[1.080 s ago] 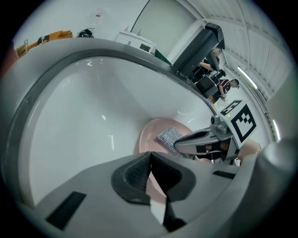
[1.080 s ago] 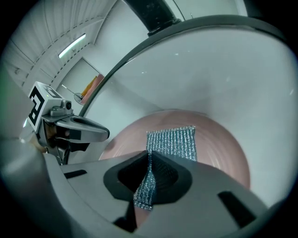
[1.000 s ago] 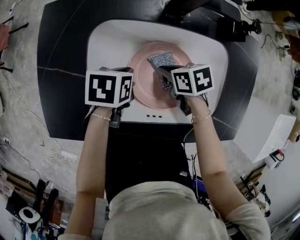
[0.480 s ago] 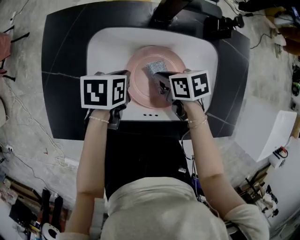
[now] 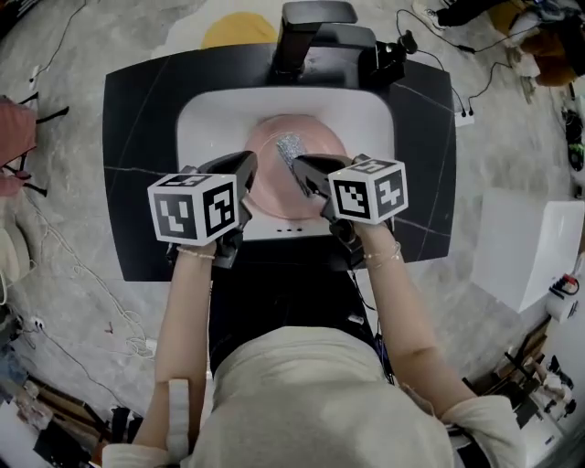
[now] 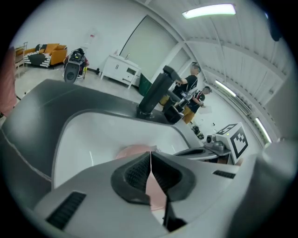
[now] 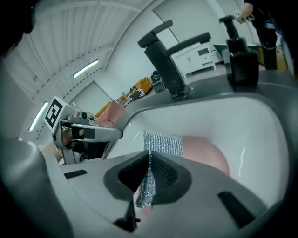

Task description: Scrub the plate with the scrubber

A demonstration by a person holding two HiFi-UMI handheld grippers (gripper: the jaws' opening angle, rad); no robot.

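Right hand-held gripper (image 5: 297, 169) clamps silver mesh scrubber (image 5: 290, 146) over round pink plate (image 5: 322, 146), which sits in white sink (image 5: 196, 123) set in black table (image 5: 137, 137). Left hand-held gripper (image 5: 247, 164) has jaws pressed together, by plate's left rim.

The left gripper (image 5: 249, 164) has raised the round pink plate (image 5: 320, 155), the right gripper (image 5: 298, 170) the silvery mesh scrubber (image 5: 290, 146), higher above the white sink (image 5: 201, 119).

Mottled grey floor (image 5: 64, 119), orange sofa (image 6: 49, 50), white cabinet (image 6: 120, 70), ceiling strip light (image 6: 209, 10)
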